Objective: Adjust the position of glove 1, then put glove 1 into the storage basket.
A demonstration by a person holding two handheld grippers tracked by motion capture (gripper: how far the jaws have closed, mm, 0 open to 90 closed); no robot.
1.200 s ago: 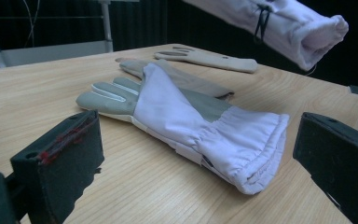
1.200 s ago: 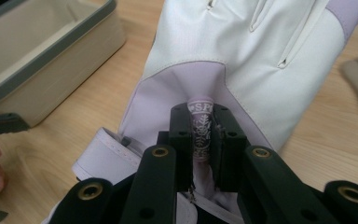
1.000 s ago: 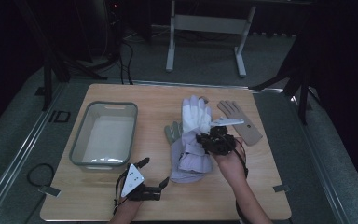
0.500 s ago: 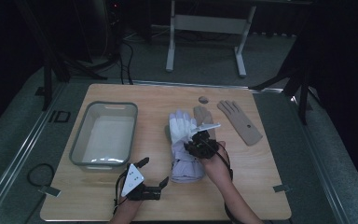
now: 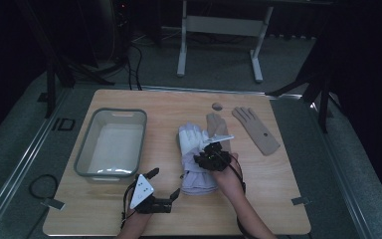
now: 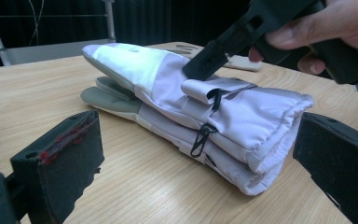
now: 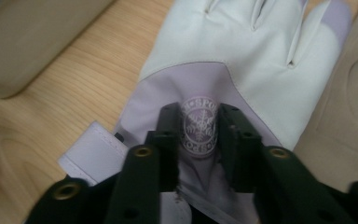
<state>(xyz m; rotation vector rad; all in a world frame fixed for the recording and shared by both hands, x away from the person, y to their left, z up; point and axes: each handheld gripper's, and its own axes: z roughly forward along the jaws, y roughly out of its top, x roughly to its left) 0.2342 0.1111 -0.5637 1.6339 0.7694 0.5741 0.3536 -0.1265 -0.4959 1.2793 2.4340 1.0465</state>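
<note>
From the high view, a pair of pale lilac-and-white ski gloves (image 5: 197, 159) lies stacked in the middle of the wooden surface (image 5: 278, 199), between a grey tub (image 5: 82, 157) and a flat tan glove (image 5: 256, 129). The right hand-held gripper (image 5: 210, 158) rests down on the stack; the left hand-held gripper (image 5: 163, 183) sits near the front edge, jaws spread wide with nothing between them.

The left gripper view shows the gloves (image 6: 200, 112) lying one upon the other, the right hand-held gripper (image 6: 203, 65) touching the top cuff.

In the right gripper view the jaws have just been opening; they now stand narrowly apart either side of a raised fold of the top glove (image 7: 242, 51) bearing a round snowflake badge (image 7: 199, 127).
</note>
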